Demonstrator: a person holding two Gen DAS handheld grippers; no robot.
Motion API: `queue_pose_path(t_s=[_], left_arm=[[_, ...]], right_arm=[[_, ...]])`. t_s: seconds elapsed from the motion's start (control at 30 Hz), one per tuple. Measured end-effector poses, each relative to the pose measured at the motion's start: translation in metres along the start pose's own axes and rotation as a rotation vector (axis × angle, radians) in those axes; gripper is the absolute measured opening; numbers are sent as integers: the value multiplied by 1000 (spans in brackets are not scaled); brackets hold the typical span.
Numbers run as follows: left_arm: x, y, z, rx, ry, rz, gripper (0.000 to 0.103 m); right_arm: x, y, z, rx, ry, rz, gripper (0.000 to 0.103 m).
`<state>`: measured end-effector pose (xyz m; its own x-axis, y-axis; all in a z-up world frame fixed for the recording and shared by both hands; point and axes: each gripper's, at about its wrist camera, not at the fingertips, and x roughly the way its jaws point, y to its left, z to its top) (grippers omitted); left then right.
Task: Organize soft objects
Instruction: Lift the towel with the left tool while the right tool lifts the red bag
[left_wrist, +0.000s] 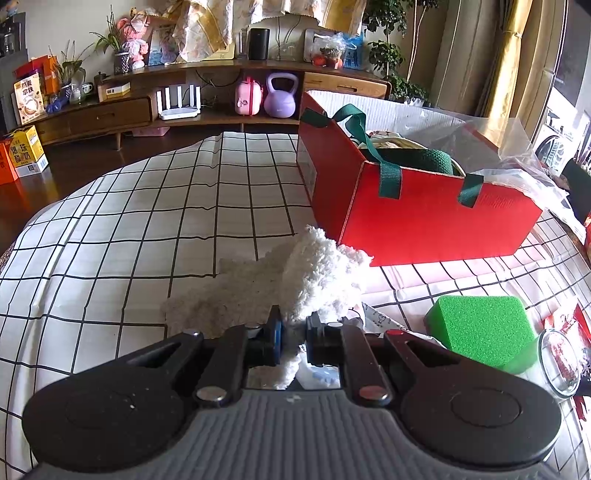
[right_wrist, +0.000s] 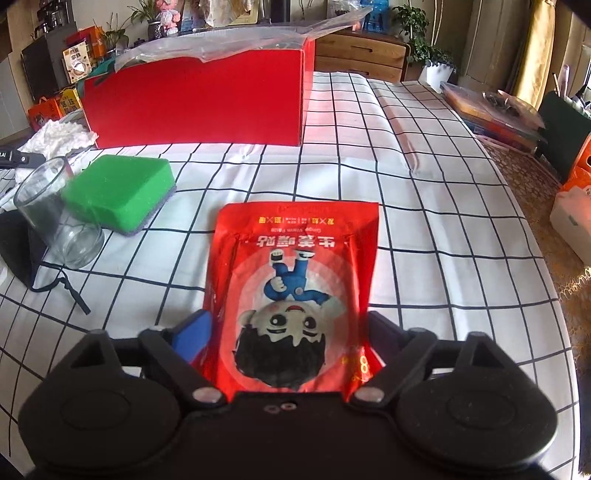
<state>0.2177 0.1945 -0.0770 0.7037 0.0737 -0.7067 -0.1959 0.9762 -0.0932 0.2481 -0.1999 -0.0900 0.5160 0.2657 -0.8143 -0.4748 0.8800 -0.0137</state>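
Jaws of the left gripper (left_wrist: 294, 329) are pinched narrow on a white fluffy cloth (left_wrist: 317, 273), which rises in a bunched fold above the blue pads while the rest of it trails down onto the checked sheet (left_wrist: 147, 206) to the left. Just beyond the cloth stands a red box (left_wrist: 424, 221) with green strap handles, holding folded fabric, with clear plastic draped at its far side. A green sponge (left_wrist: 480, 328) lies to the right of the left gripper, and the rim of a glass (left_wrist: 559, 362) shows beside it. The right gripper (right_wrist: 288, 343) has its jaws set wide, one on each side of a red packet (right_wrist: 295, 280) printed with a cartoon child; whether the pads press the packet I cannot tell. In the right wrist view the green sponge sits left of the packet, the glass tilted just in front of it, both well short of the red box.
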Motion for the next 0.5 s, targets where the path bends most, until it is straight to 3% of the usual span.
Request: queue_pose_path(t_s=[0.5], left_arm=[[-13, 1, 5, -9, -20, 2, 11]], right_arm=[[-14, -5, -4, 59, -46, -5, 79]])
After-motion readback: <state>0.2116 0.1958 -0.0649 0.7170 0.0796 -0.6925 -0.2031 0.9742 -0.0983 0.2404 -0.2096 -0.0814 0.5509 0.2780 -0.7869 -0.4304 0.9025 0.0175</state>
